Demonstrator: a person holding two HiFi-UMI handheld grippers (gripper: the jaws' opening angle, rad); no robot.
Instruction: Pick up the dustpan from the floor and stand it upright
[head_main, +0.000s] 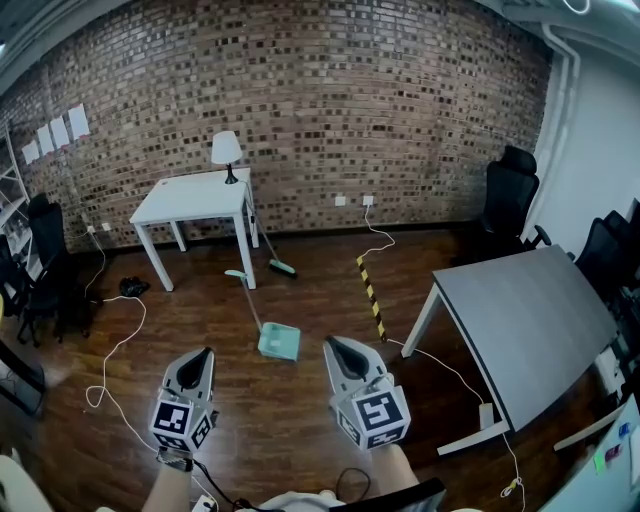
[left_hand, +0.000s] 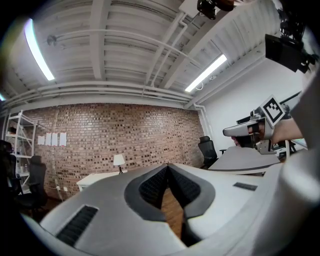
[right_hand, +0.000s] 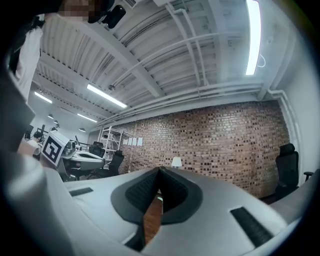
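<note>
A mint-green dustpan (head_main: 279, 341) lies flat on the wooden floor in the head view, its long handle (head_main: 248, 297) running up-left toward the white table. My left gripper (head_main: 206, 354) is held level in the lower left, shut and empty, short of the dustpan and left of it. At lower centre my right gripper (head_main: 331, 345) is also shut with nothing in it, its tip just right of the pan. In each gripper view the jaws meet at the tips, the left gripper (left_hand: 168, 167) and the right gripper (right_hand: 159, 170) both facing the brick wall. The dustpan is hidden in both.
A broom (head_main: 274, 254) leans by the white table (head_main: 195, 199), which carries a lamp (head_main: 227, 152). A grey table (head_main: 525, 309) stands at right, black chairs (head_main: 507, 203) behind it. Yellow-black floor tape (head_main: 370, 295) and white cables (head_main: 112, 350) cross the floor.
</note>
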